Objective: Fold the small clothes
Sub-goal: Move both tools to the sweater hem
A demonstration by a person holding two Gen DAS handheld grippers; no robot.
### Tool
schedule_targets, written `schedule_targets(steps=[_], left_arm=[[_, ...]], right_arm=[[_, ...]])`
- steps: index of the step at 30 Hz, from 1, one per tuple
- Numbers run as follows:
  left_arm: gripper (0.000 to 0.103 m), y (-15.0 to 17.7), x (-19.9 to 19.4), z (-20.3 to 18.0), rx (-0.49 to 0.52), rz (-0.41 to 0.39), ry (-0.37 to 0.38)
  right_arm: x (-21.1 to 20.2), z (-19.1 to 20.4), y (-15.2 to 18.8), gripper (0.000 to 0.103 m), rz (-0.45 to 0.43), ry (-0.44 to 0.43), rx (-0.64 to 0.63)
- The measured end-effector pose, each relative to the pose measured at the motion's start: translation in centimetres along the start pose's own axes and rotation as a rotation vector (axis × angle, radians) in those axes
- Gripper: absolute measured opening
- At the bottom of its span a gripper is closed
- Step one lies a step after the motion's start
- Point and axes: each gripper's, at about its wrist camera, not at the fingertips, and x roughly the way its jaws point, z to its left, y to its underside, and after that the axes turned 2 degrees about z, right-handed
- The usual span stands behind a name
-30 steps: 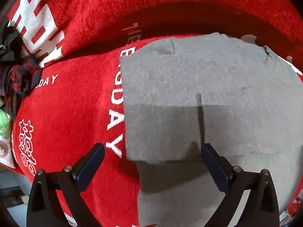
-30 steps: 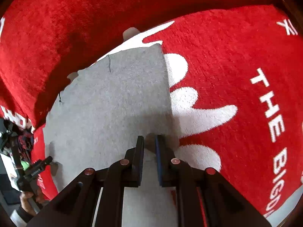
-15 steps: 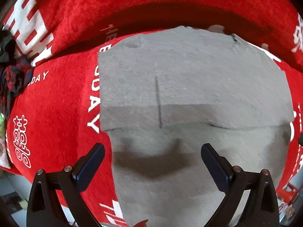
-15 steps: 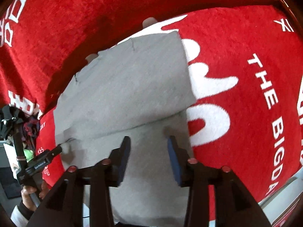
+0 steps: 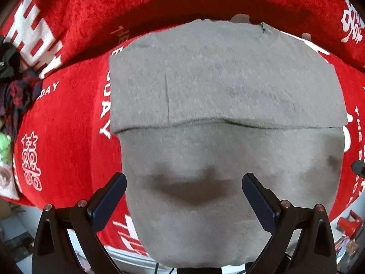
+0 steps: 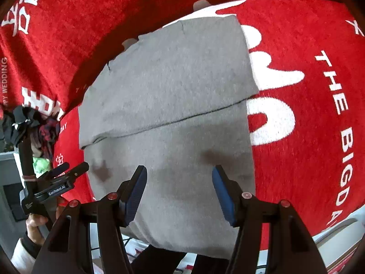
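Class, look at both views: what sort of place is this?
Probably a home: a grey garment lies on a red wedding-print blanket, with a heap of other clothes at its edge.

You're in a home, prob. a bedroom: red wedding blanket (image 5: 68,123) w/ white lettering covers a bed, clothes pile (image 5: 16,86) at its left edge, clutter on floor.

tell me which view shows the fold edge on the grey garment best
The left wrist view: the fold edge of the grey garment runs nearly square across the middle, both ends visible, the folded-over layer above it. The right wrist view shows the same edge slanted, its left end puckered.
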Motion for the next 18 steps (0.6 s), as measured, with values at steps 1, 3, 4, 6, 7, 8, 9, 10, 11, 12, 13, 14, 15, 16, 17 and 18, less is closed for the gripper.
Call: schedule_targets(steps=[1,3,4,6,7,8,9,10,11,12,13,14,15,16,17,18], left_arm=[[0.102,0.2,0.0,-0.2,-0.007,0.0,-0.008],[0.102,0.7,-0.1,-0.5,-0.026,0.0,-0.01],[0.102,1.0,0.0,-0.6,-0.036,0.003,-0.007],[0.102,1.6,0.1,-0.8,-0.052,0.008,-0.003],[0.102,1.8,0.2,-0.9,-0.055,0.012,0.0],[0.102,2.2,0.3,-1.0,-0.056,0.016,0.005],[0.102,2.5,0.3,-1.2,-0.056,0.019,0.004],[0.102,2.7,0.4,-1.2,-0.053,0.022,0.001],[0.102,3.0,0.5,-1.2,-0.049,0.028,0.004],[0.102,3.5,0.7,-1.2,-0.044,0.036,0.02],[0.102,3.8,0.8,-1.2,-0.043,0.039,0.026],[0.102,4.2,0.9,-1.1,-0.043,0.042,0.025],[0.102,4.7,1.1,-1.0,-0.044,0.047,0.024],[0.102,5.1,1.3,-0.9,-0.044,0.049,0.026],[0.102,5.5,1.5,-0.7,-0.045,0.053,0.031],[0.102,6.0,1.8,-0.5,-0.045,0.059,0.04]], right_arm=[[0.1,-0.2,0.1,0.063,0.012,-0.005,-0.006],[0.2,-0.5,0.2,0.063,0.029,-0.012,-0.012],[0.4,-0.7,0.2,0.063,0.042,-0.019,-0.014],[0.9,-1.2,0.3,0.063,0.067,-0.026,-0.011],[1.1,-1.4,0.5,0.063,0.078,-0.026,-0.008],[1.3,-1.6,0.6,0.063,0.085,-0.025,-0.006],[1.4,-1.8,0.7,0.063,0.091,-0.026,-0.003],[1.6,-1.9,0.8,0.063,0.099,-0.032,0.0],[1.8,-2.0,1.0,0.063,0.107,-0.035,0.002],[1.9,-2.1,1.2,0.063,0.112,-0.034,0.002],[2.0,-2.2,1.5,0.063,0.117,-0.034,0.003],[2.1,-2.2,1.7,0.063,0.12,-0.033,0.004],[2.2,-2.2,2.0,0.063,0.122,-0.032,0.004],[2.3,-2.2,2.4,0.063,0.122,-0.032,0.007],[2.4,-2.2,2.7,0.063,0.122,-0.034,0.01],[2.5,-2.1,3.0,0.063,0.123,-0.035,0.012]])
